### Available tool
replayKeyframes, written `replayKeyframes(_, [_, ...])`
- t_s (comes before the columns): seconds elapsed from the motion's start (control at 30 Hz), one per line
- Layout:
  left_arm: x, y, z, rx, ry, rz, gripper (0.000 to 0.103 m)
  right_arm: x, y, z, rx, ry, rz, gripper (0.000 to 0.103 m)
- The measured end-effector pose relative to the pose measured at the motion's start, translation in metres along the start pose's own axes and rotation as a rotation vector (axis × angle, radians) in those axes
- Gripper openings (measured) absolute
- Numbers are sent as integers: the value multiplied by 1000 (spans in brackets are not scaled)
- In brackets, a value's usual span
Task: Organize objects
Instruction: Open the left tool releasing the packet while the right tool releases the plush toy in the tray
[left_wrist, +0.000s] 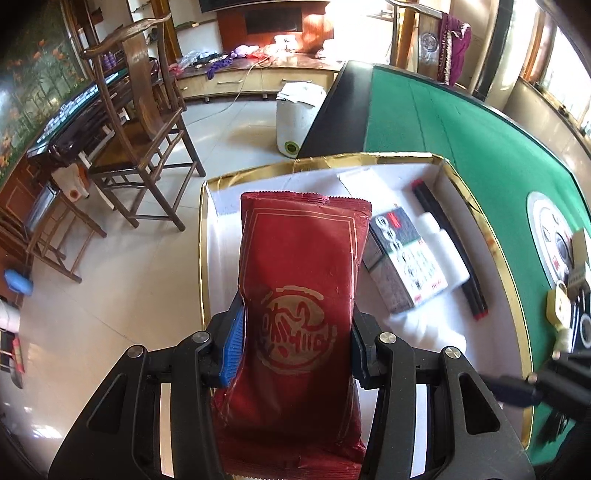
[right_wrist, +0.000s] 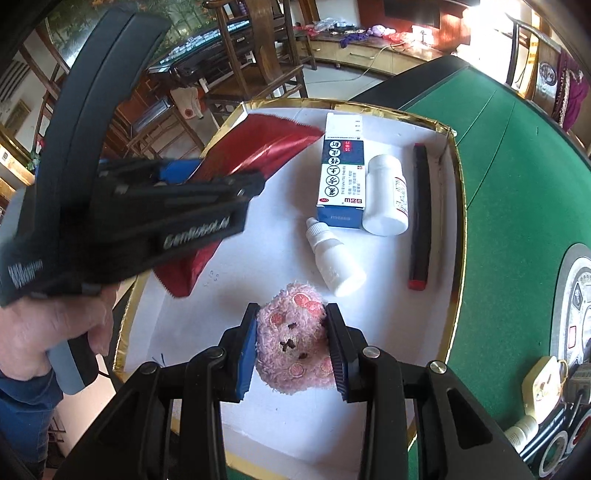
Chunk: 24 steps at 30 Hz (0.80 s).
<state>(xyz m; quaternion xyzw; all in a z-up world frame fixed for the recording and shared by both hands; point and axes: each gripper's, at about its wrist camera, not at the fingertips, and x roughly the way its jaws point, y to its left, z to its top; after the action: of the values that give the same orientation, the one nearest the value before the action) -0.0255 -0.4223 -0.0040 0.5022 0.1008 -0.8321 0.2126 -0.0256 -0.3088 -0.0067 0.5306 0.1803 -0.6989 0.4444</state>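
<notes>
A green felt table (right_wrist: 517, 166) fills the right and far side of both views. On its near left part sits a shallow white tray (right_wrist: 280, 258) with a gold rim. Over the tray's left half the left gripper (left_wrist: 295, 332) pinches a red foil packet (left_wrist: 299, 266) between its blue pads, the packet standing up along the fingers; in the right wrist view the packet slants above the tray's far left corner, and whether it touches the floor cannot be told. At the tray's near middle the right gripper (right_wrist: 291, 343) is closed on a pink plush toy (right_wrist: 291, 343), its pads pressing both fuzzy sides. A blue and white medicine box (right_wrist: 341, 173) lies toward the far right, with a white bottle (right_wrist: 386, 195) just beside it on the right. A black stick with red ends (right_wrist: 420, 218) lies along the right wall. A small white dropper bottle (right_wrist: 334, 258) lies near the box's near end.
</notes>
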Motion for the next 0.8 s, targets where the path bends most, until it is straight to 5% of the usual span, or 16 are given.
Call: replayKeyframes(0.8, [23, 3, 20, -25, 22, -119, 50, 30, 8, 20, -66, -12, -58, 38])
